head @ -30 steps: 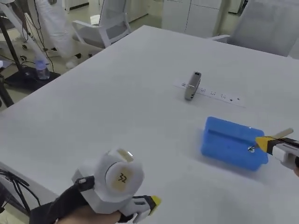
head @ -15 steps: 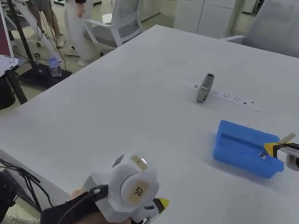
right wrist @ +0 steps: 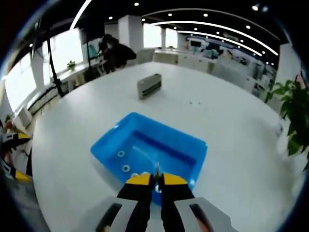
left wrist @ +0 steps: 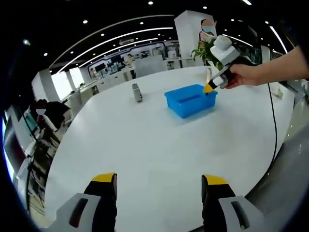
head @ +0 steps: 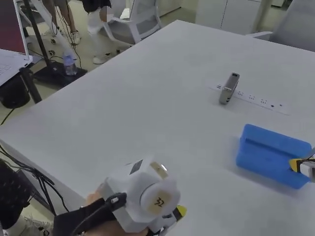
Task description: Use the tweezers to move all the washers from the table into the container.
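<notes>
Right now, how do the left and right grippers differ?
The left gripper has its jaws wide apart and empty; the right gripper has its jaws shut on the tweezers. The left gripper is over bare table near its edge; the right gripper is over the blue container. Both have yellow-tipped jaws.

Grey device (head: 229, 88) at white power strip's (head: 261, 101) end, chair (head: 135, 22) beyond table (head: 147, 98)

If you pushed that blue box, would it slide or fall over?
Probably slide: the blue box is low and wide, flat on the smooth white table, so tipping seems unlikely. It looks like thin plastic holding a few small washers, so probably light.
</notes>
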`<state>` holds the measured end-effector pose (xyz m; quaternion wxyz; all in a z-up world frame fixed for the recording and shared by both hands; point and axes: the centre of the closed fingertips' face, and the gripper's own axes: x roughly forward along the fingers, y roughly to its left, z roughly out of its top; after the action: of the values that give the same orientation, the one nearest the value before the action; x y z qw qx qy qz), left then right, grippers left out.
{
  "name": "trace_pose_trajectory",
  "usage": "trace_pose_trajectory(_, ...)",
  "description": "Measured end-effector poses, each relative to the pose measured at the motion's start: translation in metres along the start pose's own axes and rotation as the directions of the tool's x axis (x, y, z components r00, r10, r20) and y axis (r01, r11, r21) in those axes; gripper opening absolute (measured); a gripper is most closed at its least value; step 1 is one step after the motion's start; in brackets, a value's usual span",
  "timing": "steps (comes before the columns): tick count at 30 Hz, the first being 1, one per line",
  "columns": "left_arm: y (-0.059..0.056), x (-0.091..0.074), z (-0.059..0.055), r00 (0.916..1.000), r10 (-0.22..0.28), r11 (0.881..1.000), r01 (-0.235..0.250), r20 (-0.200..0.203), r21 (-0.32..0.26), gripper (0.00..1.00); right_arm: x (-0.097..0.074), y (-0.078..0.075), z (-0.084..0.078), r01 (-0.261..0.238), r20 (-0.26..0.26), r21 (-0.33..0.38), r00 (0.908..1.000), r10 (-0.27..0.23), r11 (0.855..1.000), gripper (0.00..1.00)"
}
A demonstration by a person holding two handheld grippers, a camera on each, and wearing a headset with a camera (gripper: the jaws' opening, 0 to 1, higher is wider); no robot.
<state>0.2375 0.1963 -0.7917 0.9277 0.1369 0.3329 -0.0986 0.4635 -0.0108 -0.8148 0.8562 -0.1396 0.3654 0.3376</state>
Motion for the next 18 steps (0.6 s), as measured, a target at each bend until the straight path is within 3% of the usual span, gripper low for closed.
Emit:
trace_pose_trajectory(3,0.001,0.000,0.000,1.0000,-0.001,1.000,0.001,0.003,-0.007,0.72,0.007,-0.002,-0.007,-0.003,-0.031,-0.006,0.9995,0.003,1.000,0.03)
trace_pose_trajectory(8,0.000,0.001,0.001,1.0000,-0.004,1.000,0.004,0.005,0.004,0.70,0.001,0.003,-0.003,-0.014,-0.035,0.024,0.9993,0.015,1.000,0.03)
trace_pose_trajectory(11,0.000,0.000,0.002,0.9999,-0.007,1.000,0.006,0.015,0.010,0.69,0.010,-0.010,-0.003,-0.009,-0.036,0.060,0.9993,0.012,0.998,0.03)
trace_pose_trajectory(12,-0.001,0.000,0.002,0.9998,-0.012,1.000,0.012,0.016,0.012,0.69,0.001,-0.003,-0.003,-0.001,-0.031,0.074,0.9995,0.003,0.997,0.03)
trace_pose_trajectory(14,-0.003,0.000,0.004,0.9996,-0.019,1.000,0.019,0.022,0.019,0.68,-0.004,-0.001,0.003,0.002,-0.003,0.075,1.0000,-0.002,0.997,0.03)
trace_pose_trajectory(18,-0.005,-0.003,0.011,0.9983,-0.024,0.999,0.022,0.052,0.038,0.67,-0.027,0.007,0.026,0.024,0.106,0.064,0.9939,-0.031,0.998,0.03)
